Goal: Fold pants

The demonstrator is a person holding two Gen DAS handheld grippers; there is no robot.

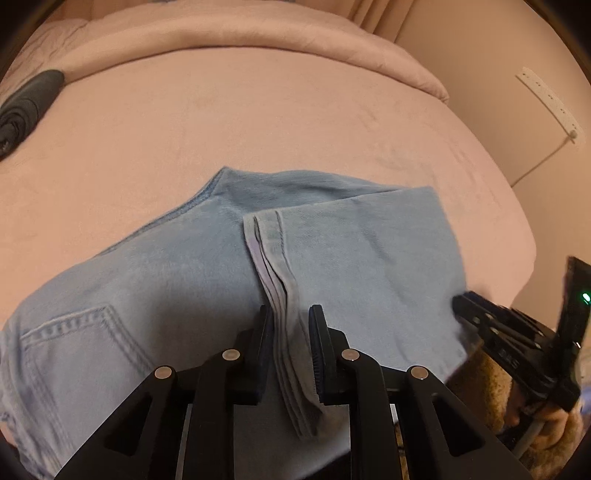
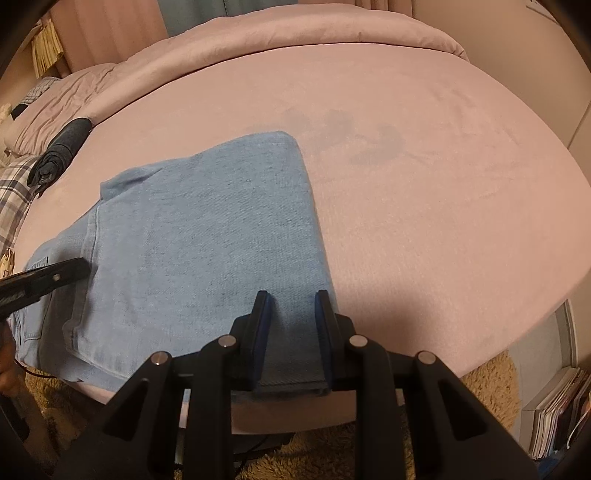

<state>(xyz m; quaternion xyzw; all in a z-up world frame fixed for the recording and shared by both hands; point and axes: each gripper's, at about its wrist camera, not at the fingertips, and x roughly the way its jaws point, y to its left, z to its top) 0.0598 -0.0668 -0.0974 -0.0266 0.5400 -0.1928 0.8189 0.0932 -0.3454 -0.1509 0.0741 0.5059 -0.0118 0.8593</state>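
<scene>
Light blue jeans (image 1: 155,280) lie folded on the pink bed (image 1: 258,122). The leg part is laid over the seat part, its stacked hem edges (image 1: 273,273) on top. A back pocket (image 1: 77,339) shows at the left. My left gripper (image 1: 291,317) straddles the hem edges with the jaws apart. My right gripper (image 2: 291,302) is open over the near edge of the folded leg panel (image 2: 221,236), fabric between its fingers. Each gripper shows in the other's view: the right one (image 1: 480,314), the left one (image 2: 70,269).
A rolled dark garment (image 1: 26,107) lies at the bed's left edge, also in the right wrist view (image 2: 59,155). A bunched pink duvet (image 2: 295,26) lies at the back. Shaggy tan rug (image 2: 487,373) and stacked magazines (image 2: 554,410) are on the floor.
</scene>
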